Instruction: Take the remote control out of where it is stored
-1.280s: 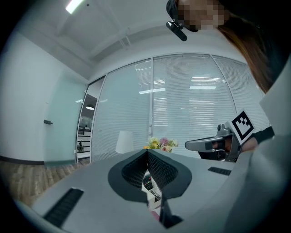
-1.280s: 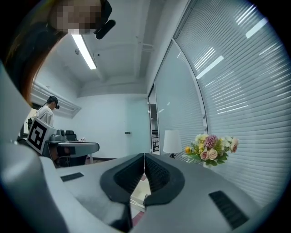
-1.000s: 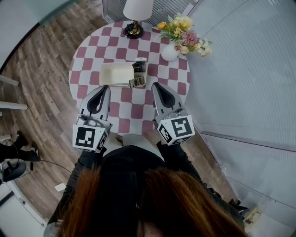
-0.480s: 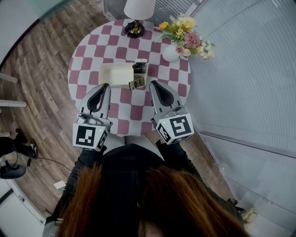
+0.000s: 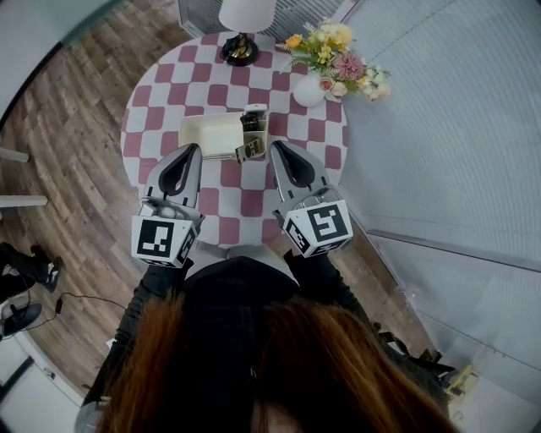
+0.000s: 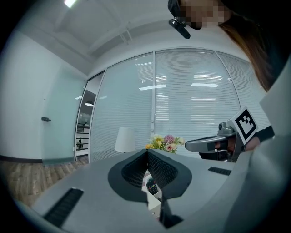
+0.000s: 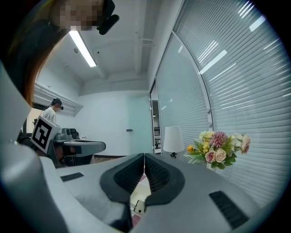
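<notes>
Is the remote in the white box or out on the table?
In. The remote sits in the narrow end compartment of the white box.

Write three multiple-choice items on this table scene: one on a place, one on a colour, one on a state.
1. Where on the table does the lamp stand?
A) at its far edge
B) at its near edge
C) in its middle

2. What colours are the table's checks?
A) blue and yellow
B) pink and white
C) green and black

3. How are the left gripper and the right gripper?
A) both wide open
B) left open, right shut
C) both shut, empty

Answers:
1 A: the lamp stands at the edge farthest from the person.
2 B: the head view shows pink and white squares.
3 C: each gripper view shows its jaws closed together with nothing between them.
</notes>
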The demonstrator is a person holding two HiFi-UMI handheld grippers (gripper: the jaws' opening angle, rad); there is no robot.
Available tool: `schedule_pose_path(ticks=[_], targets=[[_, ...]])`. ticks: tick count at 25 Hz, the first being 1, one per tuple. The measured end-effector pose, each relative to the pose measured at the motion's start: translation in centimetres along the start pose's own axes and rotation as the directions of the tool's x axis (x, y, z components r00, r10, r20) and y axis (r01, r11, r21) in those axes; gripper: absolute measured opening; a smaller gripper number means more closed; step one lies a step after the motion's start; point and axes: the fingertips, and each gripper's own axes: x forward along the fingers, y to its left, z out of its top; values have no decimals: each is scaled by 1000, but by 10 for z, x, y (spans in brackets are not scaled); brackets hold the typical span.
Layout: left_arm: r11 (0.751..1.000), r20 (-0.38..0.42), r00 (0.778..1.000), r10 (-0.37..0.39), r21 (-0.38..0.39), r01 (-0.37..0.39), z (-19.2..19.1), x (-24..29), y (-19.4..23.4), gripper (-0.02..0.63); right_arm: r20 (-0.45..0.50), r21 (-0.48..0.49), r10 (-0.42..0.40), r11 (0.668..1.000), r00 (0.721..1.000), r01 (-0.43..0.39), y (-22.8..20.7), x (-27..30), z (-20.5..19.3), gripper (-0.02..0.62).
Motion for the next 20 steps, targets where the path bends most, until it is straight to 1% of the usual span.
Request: schedule_pose_path(ticks=[2,5,7,8,10,12,14,16,18,20], targets=[[1000,4,1000,-10,-3,10,1,-1,-1,9,9,6,22,1000,1000,-22,2,1,0,15],[1000,13,1000,-13,-12,13,2,-1,0,9,31,-7,128,992,991,-128,11,5,-1,15],[1000,14,1000,-11,-11,11,2,-3,2,9,16,-29,205,978,979,-205,17,8,-9,15],[1000,14,1000,-12,-9,12,2,-5,3,9,4,-36,254,967,967,-253,21,10,-14,15],[1000,16,1000,-18,-10,18,3,-8,4,9,-24,-49,354,934,935,-355,31,13,-25,17],[1000,24,999,-26,-15,27,4,-10,5,9,-78,-103,416,900,906,-423,37,17,-39,17],[999,30,999,-29,-17,30,5,-13,5,9,-148,-159,448,869,882,-468,38,22,-57,17],[999,37,999,-30,-16,31,7,-16,5,9,-180,-177,476,845,861,-505,37,26,-71,17],[999,43,999,-31,-10,32,10,-19,5,9,-196,-195,490,829,849,-524,33,29,-81,17],[1000,46,999,-28,-4,28,11,-23,5,9,-241,-252,479,809,844,-531,30,33,-93,17]])
